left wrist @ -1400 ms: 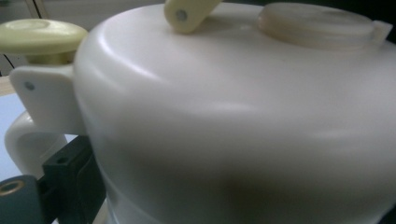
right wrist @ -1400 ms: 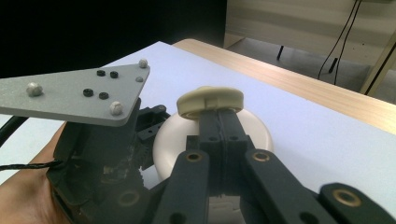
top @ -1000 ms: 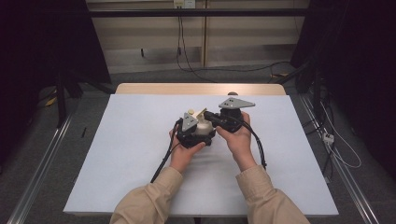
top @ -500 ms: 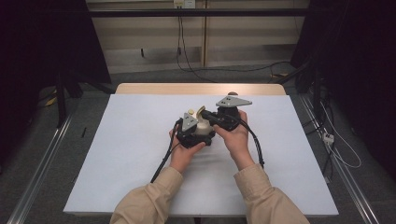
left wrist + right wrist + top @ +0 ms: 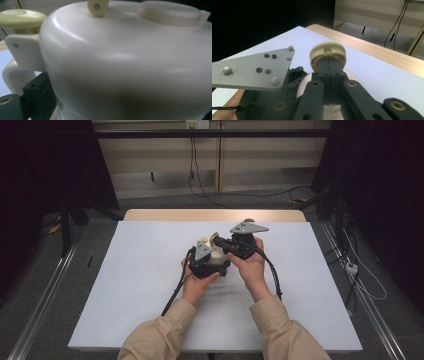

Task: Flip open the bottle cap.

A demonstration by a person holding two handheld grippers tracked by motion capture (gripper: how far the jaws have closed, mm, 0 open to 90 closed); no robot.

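The white jug (image 5: 130, 65) runs blurred past the frame's edges.

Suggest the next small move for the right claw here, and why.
Probably lift the cream lid slightly up and away. The right claw looks shut on the lid's underside, while the left claw steadies the white jug close up, so the body seems braced for separating the lid.

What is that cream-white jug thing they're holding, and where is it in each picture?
High view: the white jug sits mid-table between the two grippers.
Left gripper view: its body looms close, handle at left.
Right gripper view: it peeks out beneath the closed black jaws.
Shared landmark: the yellowish lid.
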